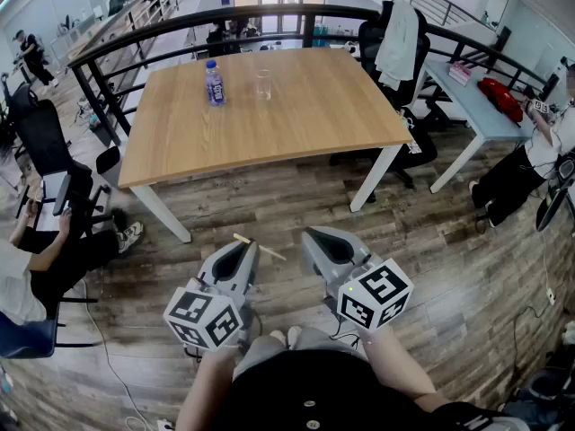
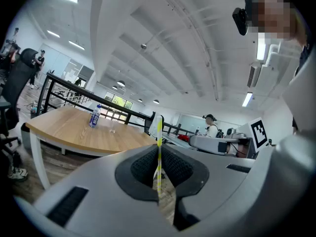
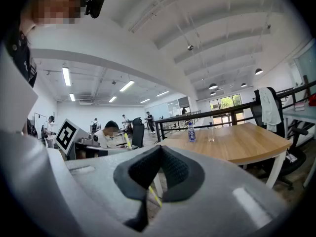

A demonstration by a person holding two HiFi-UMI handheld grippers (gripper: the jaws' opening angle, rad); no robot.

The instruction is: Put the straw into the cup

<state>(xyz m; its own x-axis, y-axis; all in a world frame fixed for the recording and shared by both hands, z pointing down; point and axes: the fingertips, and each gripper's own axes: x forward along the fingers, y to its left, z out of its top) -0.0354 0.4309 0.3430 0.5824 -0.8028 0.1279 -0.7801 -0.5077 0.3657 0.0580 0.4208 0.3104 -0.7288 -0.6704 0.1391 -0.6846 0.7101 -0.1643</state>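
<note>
A clear glass cup (image 1: 263,83) stands on the far part of the wooden table (image 1: 296,115), to the right of a blue-labelled water bottle (image 1: 214,83). My left gripper (image 1: 243,243) hangs low over the floor, well short of the table. It is shut on a thin yellow-and-white straw (image 1: 259,247), which stands upright between its pads in the left gripper view (image 2: 159,154). The cup (image 2: 113,127) and bottle (image 2: 94,116) show far ahead there. My right gripper (image 1: 314,235) is beside the left one, shut and holding nothing (image 3: 159,149). The cup (image 3: 211,136) looks distant in that view too.
Black office chairs (image 1: 400,52) stand behind the table's right side, one draped with a white garment. A black railing (image 1: 180,27) curves behind the table. People sit at the left (image 1: 54,250) and right (image 1: 530,164) edges. A grey desk (image 1: 476,106) stands at right.
</note>
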